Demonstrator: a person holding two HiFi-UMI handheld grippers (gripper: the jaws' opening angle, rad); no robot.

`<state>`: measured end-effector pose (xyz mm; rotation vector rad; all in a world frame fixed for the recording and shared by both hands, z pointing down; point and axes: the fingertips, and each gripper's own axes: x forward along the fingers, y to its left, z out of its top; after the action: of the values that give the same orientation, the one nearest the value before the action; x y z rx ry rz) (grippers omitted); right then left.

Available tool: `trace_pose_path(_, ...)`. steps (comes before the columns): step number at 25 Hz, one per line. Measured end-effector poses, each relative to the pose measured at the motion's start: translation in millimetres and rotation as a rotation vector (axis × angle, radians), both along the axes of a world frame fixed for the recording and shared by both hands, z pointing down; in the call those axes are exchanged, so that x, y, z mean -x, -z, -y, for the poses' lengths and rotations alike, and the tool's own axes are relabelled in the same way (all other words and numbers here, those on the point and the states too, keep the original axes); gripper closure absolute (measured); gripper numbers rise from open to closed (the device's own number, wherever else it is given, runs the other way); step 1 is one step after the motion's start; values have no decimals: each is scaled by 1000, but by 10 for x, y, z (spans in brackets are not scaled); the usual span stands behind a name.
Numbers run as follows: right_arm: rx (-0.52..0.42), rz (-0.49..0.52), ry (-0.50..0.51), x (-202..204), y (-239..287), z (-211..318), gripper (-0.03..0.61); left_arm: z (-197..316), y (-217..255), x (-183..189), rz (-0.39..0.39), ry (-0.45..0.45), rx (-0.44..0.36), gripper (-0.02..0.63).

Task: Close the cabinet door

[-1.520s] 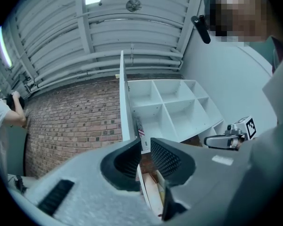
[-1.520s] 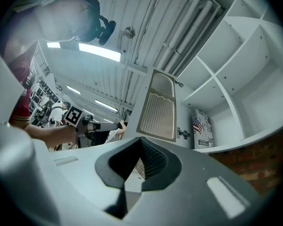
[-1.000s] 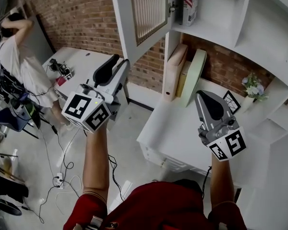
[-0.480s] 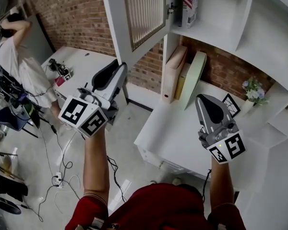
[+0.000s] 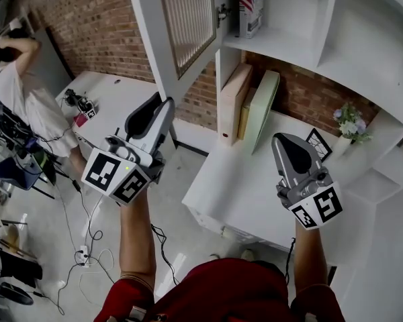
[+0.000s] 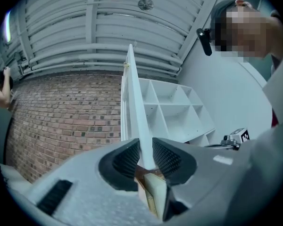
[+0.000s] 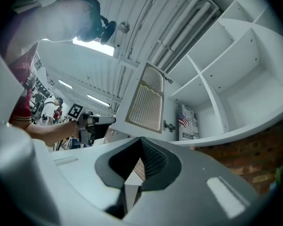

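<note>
The white cabinet door (image 5: 181, 29) with its ribbed glass pane stands open at the top of the head view, hinged to the white shelf unit (image 5: 302, 39). My left gripper (image 5: 160, 109) points up at the door's lower free corner. In the left gripper view the door's edge (image 6: 133, 107) runs down between the pads of that gripper (image 6: 145, 150), which lie against both its faces. These jaws have just been closing onto the edge, then eased slightly. My right gripper (image 5: 290, 149) hovers over the white desk (image 5: 228, 186), shut and empty; its tips (image 7: 140, 142) meet.
Upright binders (image 5: 232, 99) and a green folder (image 5: 262, 109) lean on the desk under the shelf. A flag-printed box (image 5: 250, 5) stands on the shelf by the hinge. A flower pot (image 5: 349, 123) and small frame (image 5: 318, 143) sit right. A person (image 5: 20, 79) and floor cables (image 5: 87, 240) are left.
The left jaws have narrowed around the door's edge. Both grippers have shifted slightly, and the door and shelves now sit further left in the head view.
</note>
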<state>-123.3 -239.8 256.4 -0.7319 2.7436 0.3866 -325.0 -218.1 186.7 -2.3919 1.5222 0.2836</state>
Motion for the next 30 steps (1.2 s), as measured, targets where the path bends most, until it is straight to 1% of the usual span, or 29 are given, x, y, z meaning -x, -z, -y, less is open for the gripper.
trace_pose_path(9,-5,20,-25,-324,33,76,565,18,14,-506,64,-15,-12,503)
trace_pose_path(16,-7,28,-55,-606,38,155,565,83,45,-864,57,-29,-32,488)
trace_pose_path(20,-5,29,-72,-761,36,201,565,141,35,-967,43,-3,-34,483)
trace_pose_path(30,-11,31,-98,-1038,55,254,565,305,29,-1372,37,-33,-36,460)
